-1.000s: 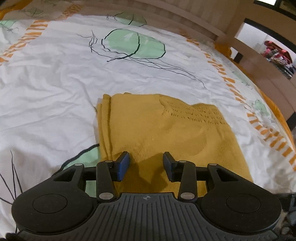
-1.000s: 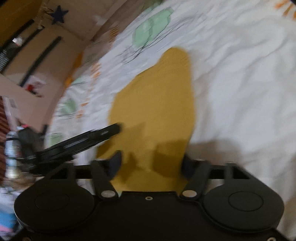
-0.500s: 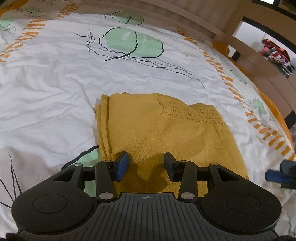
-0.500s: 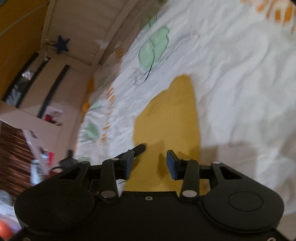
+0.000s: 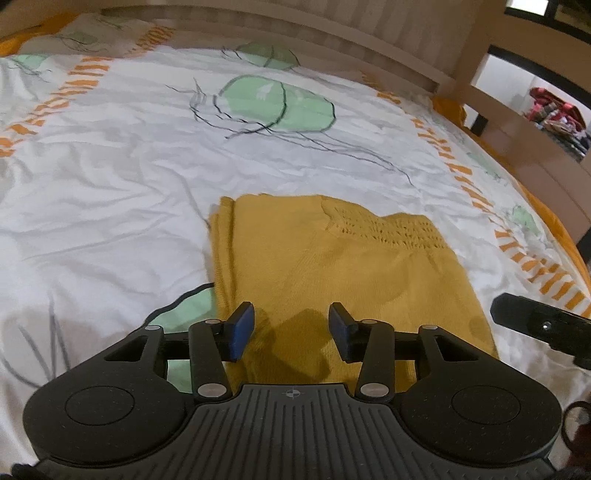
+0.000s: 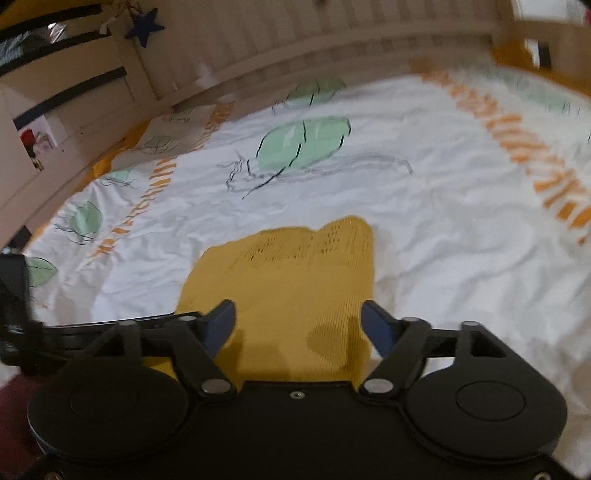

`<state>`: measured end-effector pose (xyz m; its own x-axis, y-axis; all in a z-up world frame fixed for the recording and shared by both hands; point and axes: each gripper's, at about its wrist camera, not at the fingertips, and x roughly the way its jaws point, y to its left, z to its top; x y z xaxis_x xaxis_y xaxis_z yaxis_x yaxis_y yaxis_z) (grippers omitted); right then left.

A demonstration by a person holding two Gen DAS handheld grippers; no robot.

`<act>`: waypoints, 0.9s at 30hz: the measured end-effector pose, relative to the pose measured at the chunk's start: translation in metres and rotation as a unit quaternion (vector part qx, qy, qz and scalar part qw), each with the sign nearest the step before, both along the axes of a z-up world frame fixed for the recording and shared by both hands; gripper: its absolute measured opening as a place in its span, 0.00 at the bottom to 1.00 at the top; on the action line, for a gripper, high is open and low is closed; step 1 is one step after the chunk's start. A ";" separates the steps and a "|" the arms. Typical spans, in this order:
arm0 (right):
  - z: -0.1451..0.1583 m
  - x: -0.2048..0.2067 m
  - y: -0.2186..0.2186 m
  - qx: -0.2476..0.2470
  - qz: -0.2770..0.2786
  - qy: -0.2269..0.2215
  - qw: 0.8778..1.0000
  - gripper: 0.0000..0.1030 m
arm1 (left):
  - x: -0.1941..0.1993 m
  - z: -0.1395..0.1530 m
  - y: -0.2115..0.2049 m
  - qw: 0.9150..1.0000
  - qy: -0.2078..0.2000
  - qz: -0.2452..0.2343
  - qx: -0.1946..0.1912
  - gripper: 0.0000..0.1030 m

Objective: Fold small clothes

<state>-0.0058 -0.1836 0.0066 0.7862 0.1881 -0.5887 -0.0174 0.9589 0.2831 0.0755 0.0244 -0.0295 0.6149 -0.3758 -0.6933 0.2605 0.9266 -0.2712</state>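
A mustard-yellow knitted garment (image 5: 332, 266) lies folded into a rectangle on the white printed bedsheet (image 5: 110, 177). Its layered edge runs along the left and an openwork band crosses its far right part. My left gripper (image 5: 291, 325) hovers over the garment's near edge, its jaws opening, with nothing between the blue pads. My right gripper (image 6: 299, 325) hangs above the garment's (image 6: 295, 280) near right end, jaws opening wide, nothing gripped. A black part of the right gripper (image 5: 535, 325) shows at the left wrist view's right edge.
A wooden bed rail (image 5: 332, 40) runs along the far side, with a post (image 5: 476, 55) at the right. Drawers (image 6: 66, 122) and a dark blue star (image 6: 144, 26) stand beyond the bed's left corner. Bare sheet (image 6: 461, 240) surrounds the garment.
The right gripper lifted and rolled upright from a tilted pose, and its jaws spread much wider. The left gripper drew back slightly and widened a little. The garment stayed flat.
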 end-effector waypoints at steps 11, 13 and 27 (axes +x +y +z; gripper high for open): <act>0.004 -0.008 0.005 -0.014 -0.029 -0.025 0.999 1.00 | -0.037 0.018 -0.001 0.998 -0.040 0.021 0.049 0.99; 0.004 -0.011 0.003 -0.007 -0.032 -0.024 0.999 1.00 | -0.043 0.021 -0.004 0.997 -0.044 0.021 0.060 1.00; 0.009 -0.032 -0.003 0.012 -0.044 -0.014 0.999 1.00 | -0.072 0.041 -0.013 0.997 -0.050 0.021 0.063 0.99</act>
